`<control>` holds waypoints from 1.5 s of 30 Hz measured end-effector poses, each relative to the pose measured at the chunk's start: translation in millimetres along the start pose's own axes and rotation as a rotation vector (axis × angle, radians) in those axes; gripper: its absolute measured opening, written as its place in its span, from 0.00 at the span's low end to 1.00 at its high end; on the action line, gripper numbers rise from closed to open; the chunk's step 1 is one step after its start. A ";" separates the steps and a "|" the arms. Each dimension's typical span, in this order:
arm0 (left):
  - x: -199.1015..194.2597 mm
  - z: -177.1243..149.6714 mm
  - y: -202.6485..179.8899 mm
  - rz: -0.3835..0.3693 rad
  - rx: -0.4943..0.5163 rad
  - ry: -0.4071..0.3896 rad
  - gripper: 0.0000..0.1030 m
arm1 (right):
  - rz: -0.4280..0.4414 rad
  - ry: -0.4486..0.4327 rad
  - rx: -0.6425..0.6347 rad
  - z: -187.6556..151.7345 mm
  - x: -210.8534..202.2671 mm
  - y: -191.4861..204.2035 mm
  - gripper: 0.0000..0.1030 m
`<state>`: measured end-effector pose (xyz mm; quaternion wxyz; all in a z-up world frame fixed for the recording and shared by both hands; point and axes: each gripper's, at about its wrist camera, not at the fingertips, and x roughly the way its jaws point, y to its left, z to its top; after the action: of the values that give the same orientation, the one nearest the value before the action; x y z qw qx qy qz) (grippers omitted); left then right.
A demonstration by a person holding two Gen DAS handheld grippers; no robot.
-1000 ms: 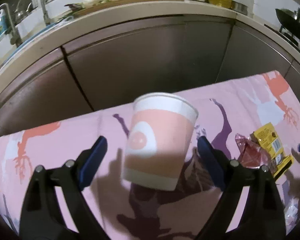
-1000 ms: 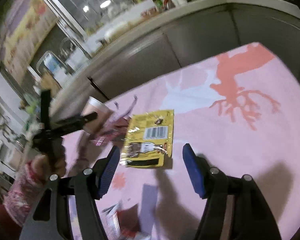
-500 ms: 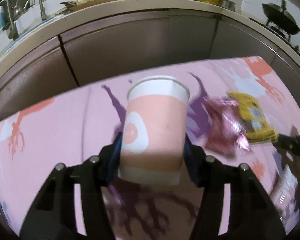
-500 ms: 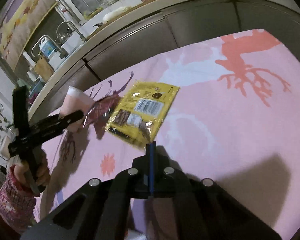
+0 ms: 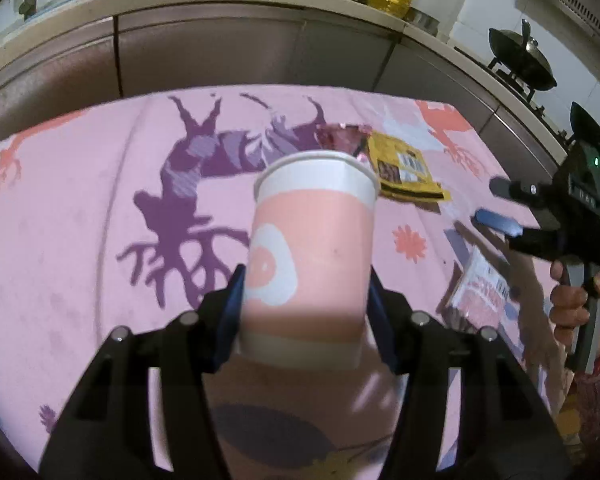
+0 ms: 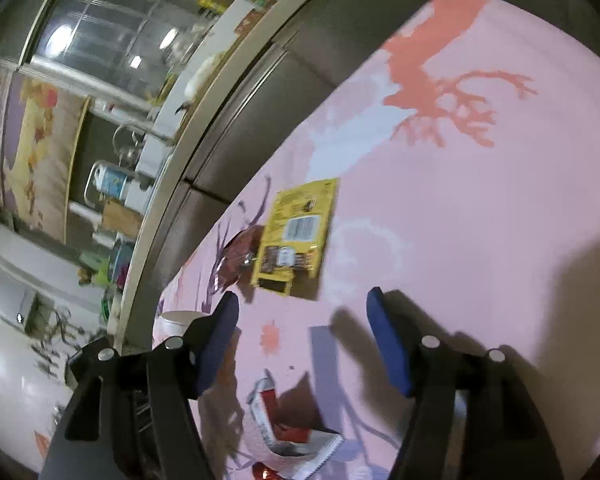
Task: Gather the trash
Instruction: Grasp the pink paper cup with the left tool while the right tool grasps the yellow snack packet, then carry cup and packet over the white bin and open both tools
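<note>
Left tool (image 5: pixel 306 312) clamped on paper cup (image 5: pixel 312 256), frame centre, held upright, mouth open, likely as trash bin. Right tool (image 6: pixel 302 338) opening, nothing between pads, aimed at yellow wrapper (image 6: pixel 298 236) mid-frame on pink tabletop (image 6: pixel 480 208). Red wrapper (image 6: pixel 236 258) touching yellow's left edge. White-red packet (image 6: pixel 288 436) lower frame, near tool.

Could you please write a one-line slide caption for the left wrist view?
Left gripper fingers clamp a pink paper cup above the pink tablecloth, wrappers beyond.
</note>
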<state>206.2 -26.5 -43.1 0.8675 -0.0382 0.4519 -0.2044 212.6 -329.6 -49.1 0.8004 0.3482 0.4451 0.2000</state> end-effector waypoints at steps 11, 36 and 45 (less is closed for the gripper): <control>-2.5 -6.5 -0.7 -0.013 -0.014 -0.002 0.53 | -0.031 0.097 0.108 11.0 56.5 10.4 0.00; 2.6 15.8 -296.8 -0.412 0.388 0.056 0.53 | -0.192 -0.530 0.155 -97.7 -276.3 -124.2 0.00; 47.3 -16.2 -431.0 -0.539 0.555 0.198 0.53 | -0.066 -0.532 0.457 -125.0 -326.3 -219.4 0.00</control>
<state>79.3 -436.7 19.3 0.7125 0.1004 0.4347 -0.5416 -62.5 -636.5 -68.6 0.7957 0.5437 0.2654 -0.0286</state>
